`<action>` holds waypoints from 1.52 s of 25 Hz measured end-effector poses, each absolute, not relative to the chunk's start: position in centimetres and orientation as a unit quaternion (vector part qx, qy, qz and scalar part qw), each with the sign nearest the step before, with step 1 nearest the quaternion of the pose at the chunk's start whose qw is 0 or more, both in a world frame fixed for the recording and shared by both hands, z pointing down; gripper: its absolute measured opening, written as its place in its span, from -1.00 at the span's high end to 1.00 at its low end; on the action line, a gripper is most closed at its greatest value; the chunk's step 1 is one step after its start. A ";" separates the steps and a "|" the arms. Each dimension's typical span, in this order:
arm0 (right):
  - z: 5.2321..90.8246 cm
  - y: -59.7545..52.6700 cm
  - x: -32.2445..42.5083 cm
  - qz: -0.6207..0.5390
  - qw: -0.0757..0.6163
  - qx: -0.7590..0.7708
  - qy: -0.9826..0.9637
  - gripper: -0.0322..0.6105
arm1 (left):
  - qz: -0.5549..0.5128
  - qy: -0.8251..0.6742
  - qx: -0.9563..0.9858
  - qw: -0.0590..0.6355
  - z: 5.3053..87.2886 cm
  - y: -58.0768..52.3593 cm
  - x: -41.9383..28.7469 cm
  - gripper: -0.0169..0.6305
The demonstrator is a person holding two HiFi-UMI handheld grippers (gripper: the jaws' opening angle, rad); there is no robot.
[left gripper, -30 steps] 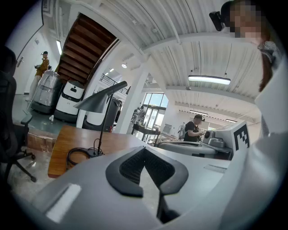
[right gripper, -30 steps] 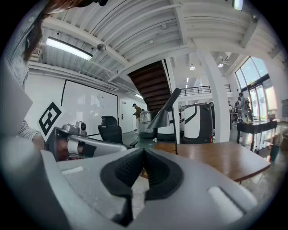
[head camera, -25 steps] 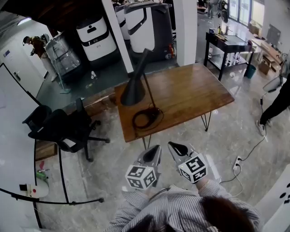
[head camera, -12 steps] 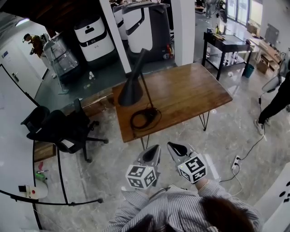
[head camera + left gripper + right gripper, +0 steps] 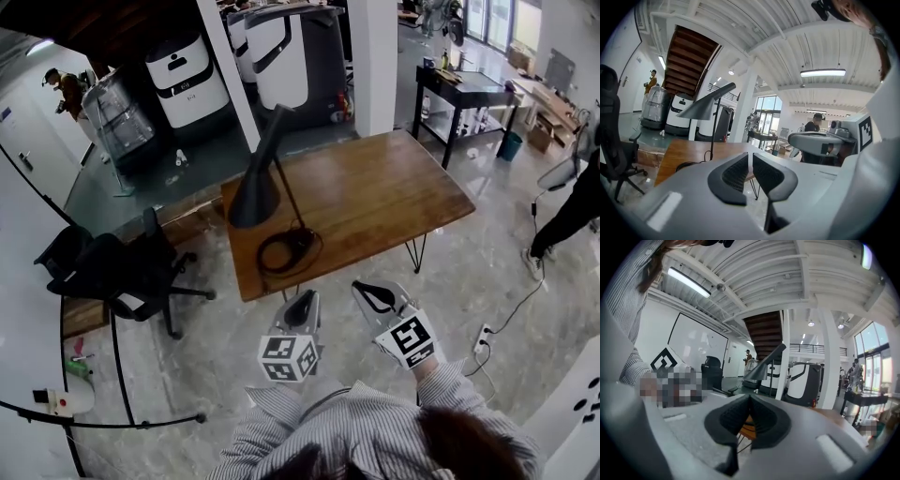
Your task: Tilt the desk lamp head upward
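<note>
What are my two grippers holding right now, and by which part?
Nothing. The left gripper has jaws opening on nothing, the right gripper is shut empty; both are short of the desk lamp.

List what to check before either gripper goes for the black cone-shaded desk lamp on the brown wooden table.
1. Black cone-shaded desk lamp standing on the brown wooden table: ok, upright with the head angled down.
2. Left gripper free: ok, its jaws are opening with nothing between them.
3. Right gripper ready to grasp: not ok, its jaws are together and empty.
4. Grippers at the lamp: not ok, both sit over the floor, short of the table's near edge.
5. Coiled black cable free to move: cannot tell, it lies looped at the lamp's foot.
6. Black office chair out of the way: ok, it stands left of the table.
</note>
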State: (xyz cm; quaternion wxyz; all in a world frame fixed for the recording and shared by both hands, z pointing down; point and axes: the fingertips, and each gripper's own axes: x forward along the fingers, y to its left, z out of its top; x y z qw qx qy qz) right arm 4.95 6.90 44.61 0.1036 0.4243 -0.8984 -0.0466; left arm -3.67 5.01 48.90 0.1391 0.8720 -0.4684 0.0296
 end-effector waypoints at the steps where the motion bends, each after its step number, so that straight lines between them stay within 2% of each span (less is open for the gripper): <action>1: 44.7 6.5 5.4 -0.051 0.107 0.429 -0.896 0.89 | 0.033 -0.470 0.871 0.138 49.2 4.4 -3.5 0.83; 15: 43.7 -5.9 4.2 -0.104 0.115 0.409 -0.899 0.88 | 0.050 -0.498 0.859 0.109 51.2 -8.0 -3.5 0.69; 22: 40.1 -13.5 2.9 -0.174 0.105 0.415 -0.887 0.88 | 0.055 -0.484 0.865 0.119 52.2 -14.8 -3.6 0.66; 25: 39.2 -15.9 2.7 -0.202 0.122 0.408 -0.882 0.88 | 0.055 -0.487 0.864 0.118 52.4 -17.2 -3.7 0.64; 31: 36.8 -19.0 2.8 -0.278 0.157 0.381 -0.868 0.88 | 0.059 -0.501 0.854 0.125 53.3 -20.1 -3.0 0.44; 38: 32.9 -21.4 2.5 -0.387 0.180 0.366 -0.827 0.86 | 0.050 -0.530 0.836 0.132 53.6 -22.6 -3.1 0.43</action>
